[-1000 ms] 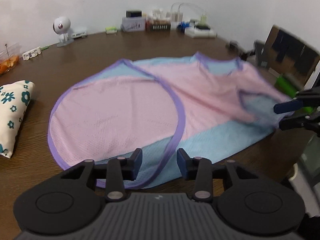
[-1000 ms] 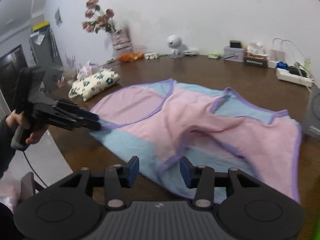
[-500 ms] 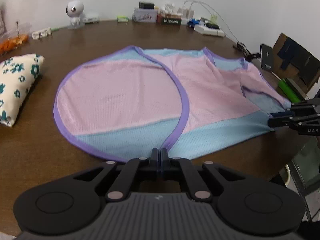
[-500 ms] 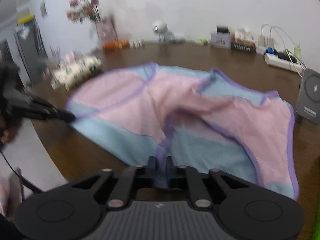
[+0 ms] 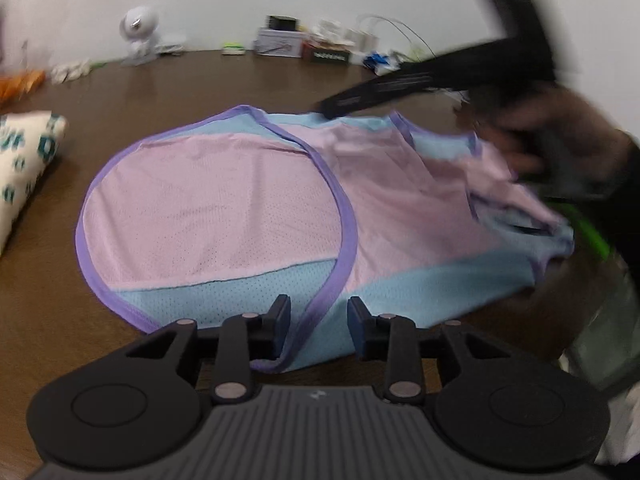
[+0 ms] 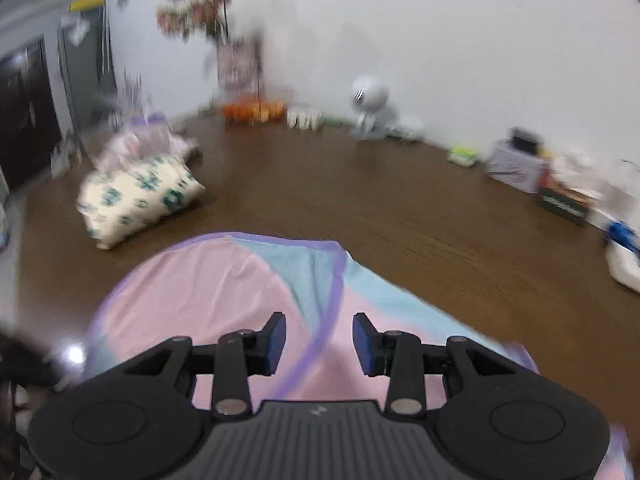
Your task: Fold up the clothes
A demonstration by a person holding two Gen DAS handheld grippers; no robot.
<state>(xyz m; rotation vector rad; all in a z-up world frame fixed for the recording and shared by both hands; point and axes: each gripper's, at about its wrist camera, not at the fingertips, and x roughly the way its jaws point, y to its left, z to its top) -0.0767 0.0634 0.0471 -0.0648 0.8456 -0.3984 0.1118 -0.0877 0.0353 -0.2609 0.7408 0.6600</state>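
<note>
A pink and light-blue mesh garment [image 5: 248,208] with purple trim lies spread on the brown table [image 5: 192,84]. My left gripper [image 5: 318,326] is open over its near hem, the purple seam running between the fingers. In the left wrist view the right gripper [image 5: 400,88] reaches blurred across the garment's far edge, held by a hand [image 5: 560,136]. In the right wrist view my right gripper [image 6: 319,342] is open above the garment [image 6: 224,288], the purple trim [image 6: 332,300] lying between its blue pads.
A floral cushion [image 6: 136,196] lies at the table's left. A small white round camera [image 6: 370,100], boxes [image 6: 516,164], cables and a flower vase [image 6: 238,64] line the far edge by the wall. A green item [image 5: 592,232] sits at the right.
Both grippers were shut on the garment's near hem half a second ago and are now open. The right gripper has swung over the garment toward its far edge.
</note>
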